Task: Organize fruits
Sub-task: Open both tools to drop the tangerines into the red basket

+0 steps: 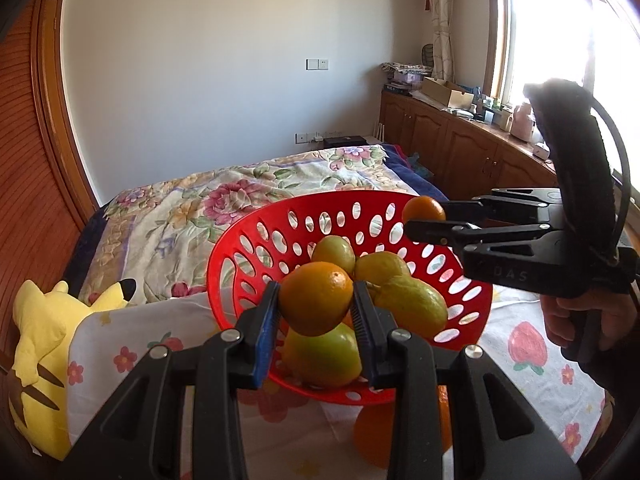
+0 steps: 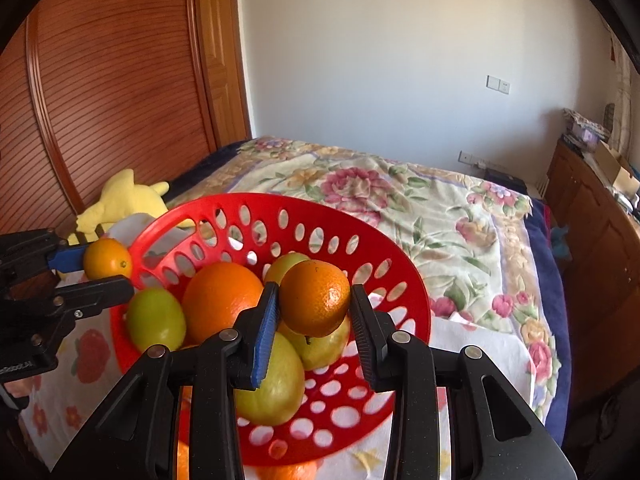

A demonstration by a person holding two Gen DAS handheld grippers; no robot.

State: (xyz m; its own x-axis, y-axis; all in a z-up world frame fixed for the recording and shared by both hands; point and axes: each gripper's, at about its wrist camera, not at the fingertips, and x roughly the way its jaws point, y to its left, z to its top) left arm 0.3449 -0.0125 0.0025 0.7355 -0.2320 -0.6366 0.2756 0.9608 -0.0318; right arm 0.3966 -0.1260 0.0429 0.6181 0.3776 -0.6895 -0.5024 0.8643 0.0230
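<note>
A red perforated basket stands on a fruit-print cloth and holds several green-yellow lemons and a large orange. My left gripper is shut on a small orange above the basket's near side; it also shows in the right wrist view with its orange at the rim. My right gripper is shut on another small orange over the basket; it shows in the left wrist view with its orange.
More oranges lie on the cloth beside the basket. A yellow plush toy lies at the left. A floral bedspread lies behind, wooden cabinets to the right, a wooden wardrobe to the left.
</note>
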